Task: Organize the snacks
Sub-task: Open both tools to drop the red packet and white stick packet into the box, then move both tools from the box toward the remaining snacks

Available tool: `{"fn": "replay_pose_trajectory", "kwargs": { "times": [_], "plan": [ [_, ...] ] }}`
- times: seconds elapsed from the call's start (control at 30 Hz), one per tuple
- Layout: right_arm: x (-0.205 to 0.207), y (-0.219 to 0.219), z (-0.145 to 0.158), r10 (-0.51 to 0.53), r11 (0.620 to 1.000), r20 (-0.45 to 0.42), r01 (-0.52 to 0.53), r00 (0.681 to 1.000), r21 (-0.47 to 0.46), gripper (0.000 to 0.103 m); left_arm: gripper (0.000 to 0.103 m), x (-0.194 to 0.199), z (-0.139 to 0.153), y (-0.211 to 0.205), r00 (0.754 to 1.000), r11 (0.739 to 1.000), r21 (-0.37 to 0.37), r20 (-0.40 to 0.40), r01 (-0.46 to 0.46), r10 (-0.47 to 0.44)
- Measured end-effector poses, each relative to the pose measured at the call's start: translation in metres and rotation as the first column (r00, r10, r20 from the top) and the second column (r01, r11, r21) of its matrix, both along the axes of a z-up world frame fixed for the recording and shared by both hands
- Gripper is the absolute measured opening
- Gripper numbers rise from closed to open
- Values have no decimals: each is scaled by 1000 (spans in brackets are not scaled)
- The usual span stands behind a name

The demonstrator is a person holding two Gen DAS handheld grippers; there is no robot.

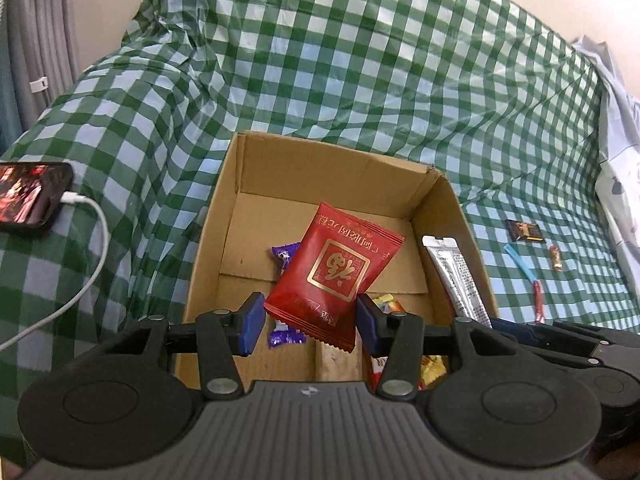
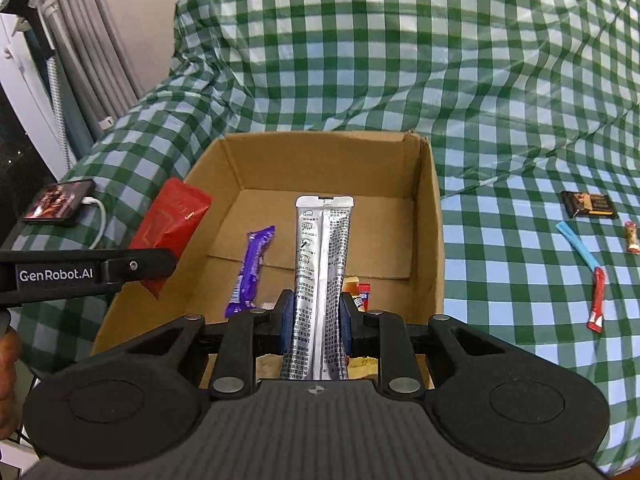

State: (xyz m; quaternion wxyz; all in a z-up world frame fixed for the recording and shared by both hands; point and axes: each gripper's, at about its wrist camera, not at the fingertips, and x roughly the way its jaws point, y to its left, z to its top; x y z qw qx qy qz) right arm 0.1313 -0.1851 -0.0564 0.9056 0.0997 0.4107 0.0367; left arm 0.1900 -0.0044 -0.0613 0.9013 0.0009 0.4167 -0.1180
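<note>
An open cardboard box [image 1: 440, 200] [image 2: 432, 216] stands on the green checked cloth. My left gripper [image 1: 310, 322] is shut on a red snack packet [image 1: 334, 276] and holds it over the box; the same red packet [image 2: 172, 216] shows at the box's left rim in the right wrist view. My right gripper [image 2: 316, 320] is shut on a long silver sachet [image 2: 322, 280], also above the box; that silver sachet [image 1: 456, 280] appears by the right wall in the left wrist view. A purple wrapped bar [image 2: 250, 272] and several small sweets [image 2: 360, 292] lie on the box floor.
A phone [image 1: 30, 198] on a white cable [image 1: 88, 272] lies left of the box. On the cloth to the right lie a dark chocolate packet [image 2: 588, 205], a blue and red stick [image 2: 586, 264] and a small wrapped sweet [image 2: 631, 237]. A curtain [image 2: 88, 40] hangs at the left.
</note>
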Motion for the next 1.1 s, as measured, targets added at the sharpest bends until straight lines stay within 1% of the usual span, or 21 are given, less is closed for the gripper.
{"fn": "replay_pose_trajectory", "kwargs": {
  "times": [0.17, 0.23, 0.3, 0.33, 0.37, 0.43, 0.5, 0.6, 0.67, 0.8, 0.87, 1.0, 1.1],
  "plan": [
    [18, -5, -16, -8, 1000, -31, 8, 999, 1, 25, 55, 18, -15, -7, 1000, 1000, 28, -26, -1, 2],
    [23, -6, -21, -14, 1000, -39, 15, 999, 4, 28, 62, 25, -20, -12, 999, 998, 61, -32, -4, 6],
    [27, -10, -23, -26, 999, -46, 27, 999, 28, 32, 96, 31, -20, -12, 999, 997, 78, -36, -12, 15],
    [30, -11, -23, -36, 998, -46, 38, 998, 45, 48, 99, 32, -18, -10, 999, 997, 77, -26, -29, 31],
    [32, -13, -21, -49, 997, -45, 52, 998, 58, 58, 103, 31, -15, -7, 999, 996, 74, -11, -48, 49],
    [31, -16, -16, -98, 994, -35, 100, 995, 53, 81, 103, 26, -10, 1, 998, 996, 62, -2, -60, 60],
    [28, -19, -13, -109, 992, -32, 110, 994, 66, 89, 103, 19, -10, 7, 998, 997, 54, -36, -56, 58],
    [12, -17, -13, -98, 992, -61, 103, 993, 78, 92, 103, -3, -12, 14, 995, 996, 58, -79, -62, 67],
    [-6, -10, -13, -86, 993, -86, 92, 993, 71, 92, 103, -22, -11, 18, 992, 995, 64, -101, -72, 78],
    [-43, 6, -5, -47, 997, -99, 53, 994, 57, 94, 103, -59, -4, 27, 986, 992, 65, -121, -108, 115],
    [-60, 16, 4, -32, 999, -82, 36, 996, 39, 95, 103, -76, 2, 28, 986, 990, 74, -110, -118, 126],
    [-94, 33, 24, 0, 1000, -4, 0, 1000, -24, 98, 103, -109, 15, 28, 990, 989, 90, -71, -114, 121],
    [-117, 37, 36, 11, 999, 43, -9, 999, -43, 100, 103, -130, 23, 27, 992, 990, 87, -51, -109, 114]
  ]
}}
